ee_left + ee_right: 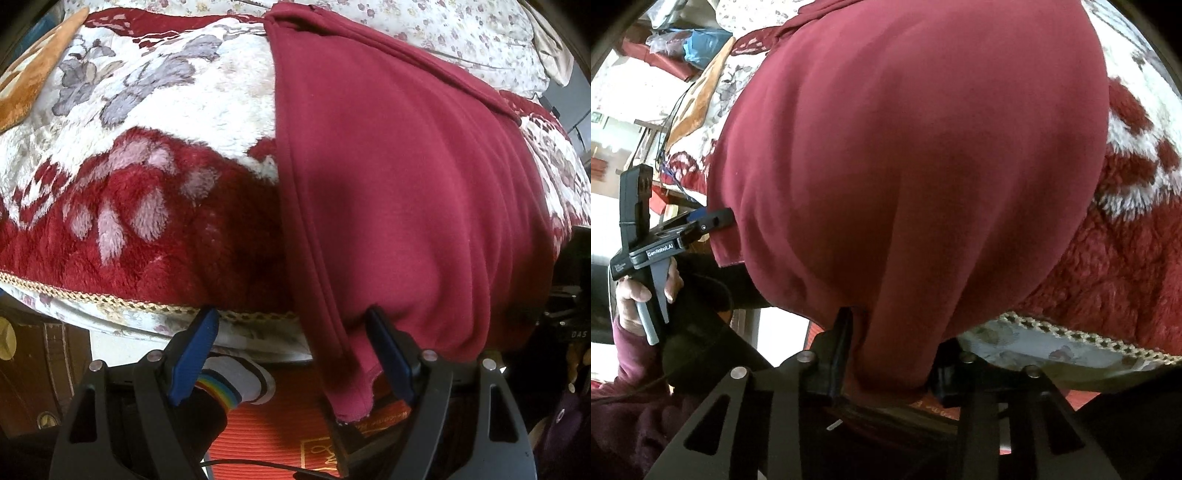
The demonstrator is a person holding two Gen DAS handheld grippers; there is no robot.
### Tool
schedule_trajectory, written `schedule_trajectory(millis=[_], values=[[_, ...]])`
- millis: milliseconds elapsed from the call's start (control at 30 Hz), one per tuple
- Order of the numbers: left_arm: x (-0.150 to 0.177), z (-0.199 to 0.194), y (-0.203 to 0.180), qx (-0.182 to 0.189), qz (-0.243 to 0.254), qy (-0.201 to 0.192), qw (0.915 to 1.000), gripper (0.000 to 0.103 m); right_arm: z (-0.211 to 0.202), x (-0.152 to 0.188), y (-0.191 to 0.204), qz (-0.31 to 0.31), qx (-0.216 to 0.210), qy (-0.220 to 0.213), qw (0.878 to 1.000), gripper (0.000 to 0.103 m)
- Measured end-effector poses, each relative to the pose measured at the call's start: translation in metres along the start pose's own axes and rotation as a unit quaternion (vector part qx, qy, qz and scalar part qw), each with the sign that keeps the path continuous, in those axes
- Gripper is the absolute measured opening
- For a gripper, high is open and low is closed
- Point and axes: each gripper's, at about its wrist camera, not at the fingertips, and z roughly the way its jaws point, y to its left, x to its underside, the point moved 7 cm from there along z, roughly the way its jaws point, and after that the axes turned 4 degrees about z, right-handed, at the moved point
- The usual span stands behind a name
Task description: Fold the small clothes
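A dark red garment (406,184) lies lengthwise on a plush red and white floral blanket (147,177), its near end hanging over the bed's front edge. My left gripper (295,332) is open; the garment's left hem corner hangs between its blue fingers (195,347). In the right wrist view the garment (905,147) fills the frame. My right gripper (890,354) stands around its hanging lower edge, jaws apart with cloth bulging between them. The left gripper (713,221) shows at the garment's left edge, held by a hand.
The bed's braided trim edge (110,299) runs across the front. Below lie an orange mat (273,435) and a foot in a rainbow-striped sock (236,384). A tan pillow (33,74) lies far left. Clutter (687,40) stands beyond the bed.
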Motion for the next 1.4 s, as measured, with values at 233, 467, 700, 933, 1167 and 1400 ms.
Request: schedule_trajectory(millis=[233,467,700,933,1167,1400], values=[[-0.002,0.002,-0.001,-0.004,0.003,0.002,1.0000,0.081,-0.001,0.001,0.004,-0.013,0.008,-0.002,1.000,0.036],[-0.001,0.003,-0.006,-0.006,0.011,0.004,0.9999,0.061,-0.011,0.002,0.010,-0.027,-0.019,-0.010,0.999,0.016],[-0.009,-0.023,-0.024,0.124,-0.023,0.002,0.9921,0.006,-0.050,-0.014,0.026,-0.013,-0.119,-0.040,0.992,0.015],[-0.061,-0.076,-0.022,0.172,-0.034,-0.068,0.9822,0.006,-0.100,-0.051,0.034,0.015,-0.191,-0.105,0.976,0.015],[-0.135,-0.102,-0.003,0.182,-0.089,-0.139,0.9694,0.006,-0.154,-0.096,0.026,0.033,-0.218,-0.192,0.956,0.015],[-0.223,-0.095,0.004,0.149,-0.095,-0.179,0.9678,0.006,-0.173,-0.161,-0.001,0.072,-0.203,-0.235,0.948,0.015]])
